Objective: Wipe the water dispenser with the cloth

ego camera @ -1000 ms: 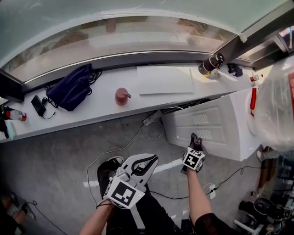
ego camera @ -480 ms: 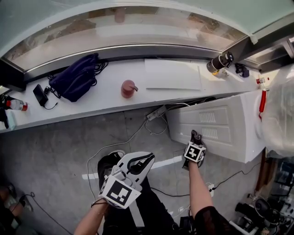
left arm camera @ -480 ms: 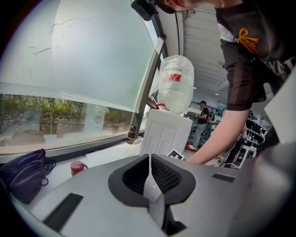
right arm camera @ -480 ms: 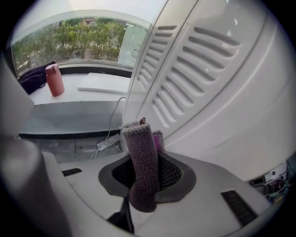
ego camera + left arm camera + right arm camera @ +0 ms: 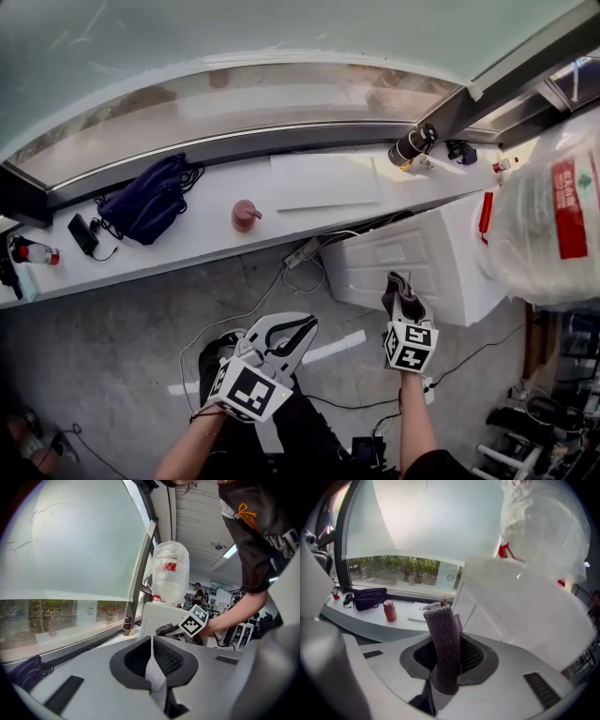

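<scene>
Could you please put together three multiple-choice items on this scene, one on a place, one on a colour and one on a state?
1. Where does the dark blue bag lie?
A. on the white ledge below the window
B. on a chair
C. in a drawer

2. What colour is the small lidded container on that ledge?
A. green
B. reddish-brown
C. yellow

3. How do the right tongs stand?
A. open and empty
B. shut on nothing
C. shut on the cloth

Answers:
1 A: the head view shows the bag on the ledge, left of the container.
2 B: it looks reddish in both the head view and the right gripper view.
3 C: the right gripper view shows the cloth clamped between the jaws and sticking up from them.
</scene>
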### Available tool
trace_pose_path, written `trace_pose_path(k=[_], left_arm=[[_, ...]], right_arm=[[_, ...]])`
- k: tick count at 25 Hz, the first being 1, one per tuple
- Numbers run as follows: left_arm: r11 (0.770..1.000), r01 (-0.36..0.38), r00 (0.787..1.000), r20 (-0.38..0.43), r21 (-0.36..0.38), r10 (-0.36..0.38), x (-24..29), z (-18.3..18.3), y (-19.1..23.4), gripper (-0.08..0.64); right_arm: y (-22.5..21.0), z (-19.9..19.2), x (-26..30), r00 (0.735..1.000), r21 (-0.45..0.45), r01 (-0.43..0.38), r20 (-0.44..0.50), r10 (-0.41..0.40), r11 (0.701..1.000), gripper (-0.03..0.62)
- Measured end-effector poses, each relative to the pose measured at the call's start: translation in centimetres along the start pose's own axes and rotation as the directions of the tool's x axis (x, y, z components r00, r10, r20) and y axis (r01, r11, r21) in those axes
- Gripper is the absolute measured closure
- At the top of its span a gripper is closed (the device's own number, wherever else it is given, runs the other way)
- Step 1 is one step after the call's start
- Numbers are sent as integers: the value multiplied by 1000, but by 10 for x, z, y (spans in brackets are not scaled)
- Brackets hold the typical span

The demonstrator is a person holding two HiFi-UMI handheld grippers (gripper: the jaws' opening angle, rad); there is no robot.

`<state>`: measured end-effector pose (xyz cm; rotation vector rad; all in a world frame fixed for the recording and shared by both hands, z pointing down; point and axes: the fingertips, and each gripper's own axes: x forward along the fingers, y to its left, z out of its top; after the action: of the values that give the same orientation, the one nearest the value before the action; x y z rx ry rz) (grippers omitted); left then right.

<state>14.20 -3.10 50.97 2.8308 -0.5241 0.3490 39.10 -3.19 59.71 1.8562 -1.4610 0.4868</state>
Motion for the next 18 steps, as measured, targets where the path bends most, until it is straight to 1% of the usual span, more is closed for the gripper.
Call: trace_pose_path(k=[2,5,9,11,14,18], left_arm=[[1000,16,1000,11,7,-16,0,13,-1,531],[999,43,999,12,27,-43,0,24,-5,531],[997,66,998,7,25,-66,-1,28,-9,531],[997,69,998,6,18,-69,0,29,-11,531],[997,77,997,2,17,-77,1,30,-14,531],[997,76,997,-5,6,-76,1,23,-13,531]], right_arm=[[-11,31,-24,999,-14,6,43,-5,1000,488],[-32,68,-51,995,-29,35,89,-32,999,488],[-58,101,-75,988,-32,86,132,-81,996,488],[-66,105,-75,986,-21,102,135,-98,995,488],[-72,95,-64,986,-12,128,113,-126,992,488],[-74,73,-43,985,73,148,82,-154,986,488]])
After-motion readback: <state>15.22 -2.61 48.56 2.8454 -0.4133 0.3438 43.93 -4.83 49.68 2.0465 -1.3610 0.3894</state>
